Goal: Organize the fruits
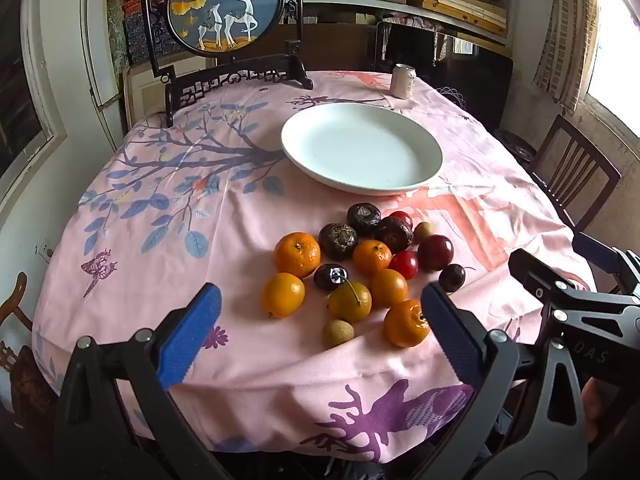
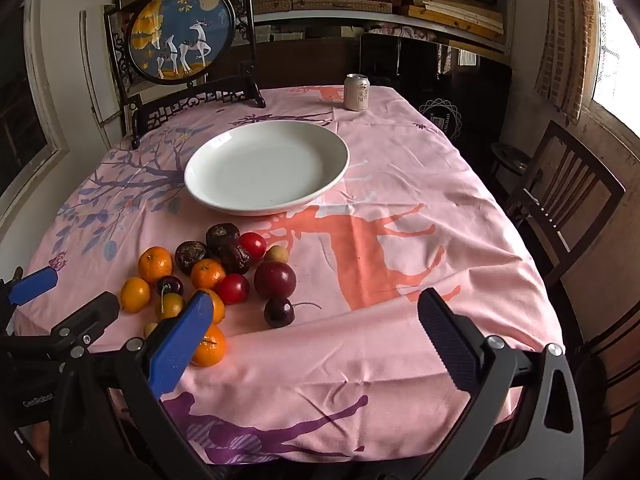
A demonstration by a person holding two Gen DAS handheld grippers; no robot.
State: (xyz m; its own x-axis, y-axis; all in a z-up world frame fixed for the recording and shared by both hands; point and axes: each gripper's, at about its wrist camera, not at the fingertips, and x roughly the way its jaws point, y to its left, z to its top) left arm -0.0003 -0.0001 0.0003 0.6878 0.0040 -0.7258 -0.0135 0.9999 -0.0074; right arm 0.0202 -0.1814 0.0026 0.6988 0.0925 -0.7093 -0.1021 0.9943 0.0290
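Note:
A pile of fruit (image 1: 360, 268) lies on the pink tablecloth: small oranges, dark water chestnuts, red plums, cherries and longans. It also shows in the right wrist view (image 2: 216, 280). An empty white plate (image 1: 362, 148) stands behind the pile, also seen in the right wrist view (image 2: 266, 168). My left gripper (image 1: 320, 328) is open and empty, just in front of the pile near the table's front edge. My right gripper (image 2: 316, 332) is open and empty, to the right of the pile; its left finger hides part of an orange (image 2: 210, 346).
A drink can (image 1: 404, 81) stands at the far side of the table, right of a round deer screen on a dark stand (image 1: 226, 4). A wooden chair (image 2: 560, 192) stands at the right. Shelves line the back wall.

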